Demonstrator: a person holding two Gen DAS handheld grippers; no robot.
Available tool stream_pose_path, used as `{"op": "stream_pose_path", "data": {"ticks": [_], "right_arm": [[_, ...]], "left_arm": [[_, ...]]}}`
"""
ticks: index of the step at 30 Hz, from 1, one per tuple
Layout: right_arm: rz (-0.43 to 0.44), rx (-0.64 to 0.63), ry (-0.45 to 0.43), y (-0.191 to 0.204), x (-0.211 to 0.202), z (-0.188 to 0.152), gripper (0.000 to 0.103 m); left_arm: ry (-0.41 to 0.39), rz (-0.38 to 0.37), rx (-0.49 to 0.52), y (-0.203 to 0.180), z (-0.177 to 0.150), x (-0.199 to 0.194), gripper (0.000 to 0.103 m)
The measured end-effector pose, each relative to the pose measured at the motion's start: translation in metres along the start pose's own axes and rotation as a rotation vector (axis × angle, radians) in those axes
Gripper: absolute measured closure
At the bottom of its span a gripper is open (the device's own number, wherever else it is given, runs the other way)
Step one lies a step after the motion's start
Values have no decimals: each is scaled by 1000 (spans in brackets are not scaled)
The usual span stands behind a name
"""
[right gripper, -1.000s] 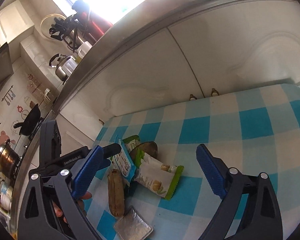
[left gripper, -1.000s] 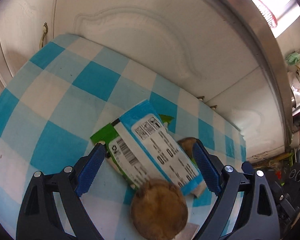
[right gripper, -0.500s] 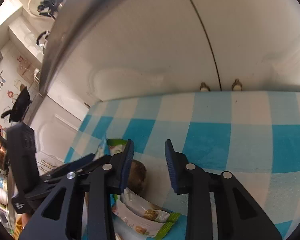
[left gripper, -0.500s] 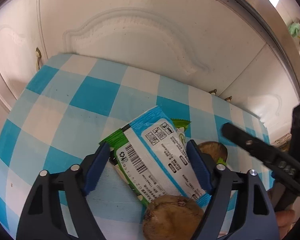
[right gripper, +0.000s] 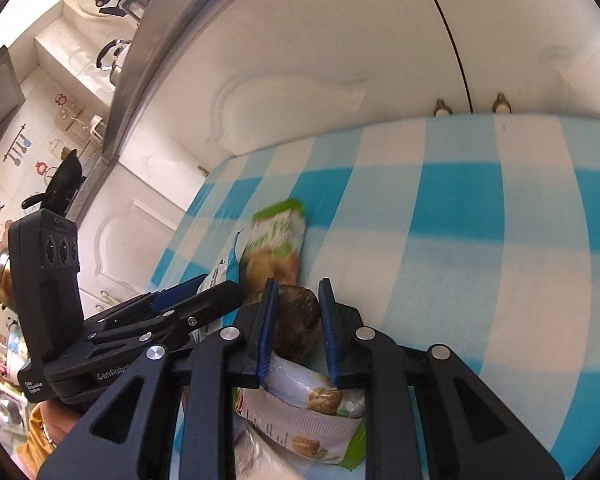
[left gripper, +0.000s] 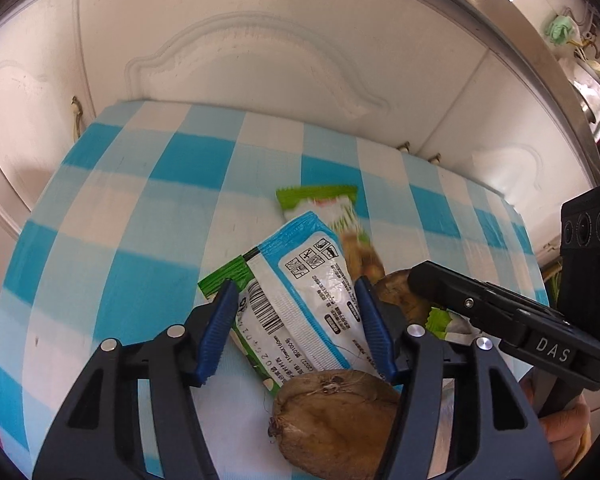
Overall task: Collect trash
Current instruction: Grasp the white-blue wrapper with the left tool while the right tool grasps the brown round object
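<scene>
A blue-and-white wrapper (left gripper: 300, 296) with a barcode lies on the checked tablecloth (left gripper: 140, 240). It sits between the blue pads of my left gripper (left gripper: 296, 292), whose jaws are closing with the pads at its long edges. A green snack wrapper (left gripper: 324, 204) pokes out beyond it, and a brown root-like lump (left gripper: 336, 416) lies just under the gripper. My right gripper (right gripper: 297, 286) is closing, pads against the sides of a second brown lump (right gripper: 296, 320). That lump (left gripper: 396, 292) is half hidden behind the right gripper (left gripper: 432, 284) in the left wrist view.
Another green wrapper (right gripper: 308, 420) lies under the right gripper, and the first green wrapper (right gripper: 276, 240) beyond it. The left gripper (right gripper: 204, 296) crowds in from the left. White cabinet doors (left gripper: 260, 60) stand right behind the table (right gripper: 460, 240). A hand (left gripper: 564, 424) holds the right gripper.
Both sets of jaws have narrowed. The right gripper dropped toward the pile and closed around the brown lump, entering the left wrist view. The green wrapper has slid out from under the blue-and-white one.
</scene>
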State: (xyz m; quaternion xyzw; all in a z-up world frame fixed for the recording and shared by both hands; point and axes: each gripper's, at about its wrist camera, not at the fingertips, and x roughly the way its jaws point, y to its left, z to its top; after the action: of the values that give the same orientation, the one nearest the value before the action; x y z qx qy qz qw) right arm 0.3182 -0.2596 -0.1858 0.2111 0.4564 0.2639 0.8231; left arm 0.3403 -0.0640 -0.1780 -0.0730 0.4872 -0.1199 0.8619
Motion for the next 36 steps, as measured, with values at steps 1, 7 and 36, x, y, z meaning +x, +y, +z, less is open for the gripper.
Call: {"op": "stream_pose_path", "data": {"ticks": [1, 7, 36], "right_arm": [[2, -1, 1, 2, -2, -4, 81], [10, -6, 4, 17, -16, -39, 81], [-20, -229, -52, 123, -96, -183, 42]], "left_arm": [[2, -3, 2, 0, -5, -4, 42], [14, -18, 10, 2, -37, -23, 43], [-76, -174, -124, 43, -140, -103, 50]]}}
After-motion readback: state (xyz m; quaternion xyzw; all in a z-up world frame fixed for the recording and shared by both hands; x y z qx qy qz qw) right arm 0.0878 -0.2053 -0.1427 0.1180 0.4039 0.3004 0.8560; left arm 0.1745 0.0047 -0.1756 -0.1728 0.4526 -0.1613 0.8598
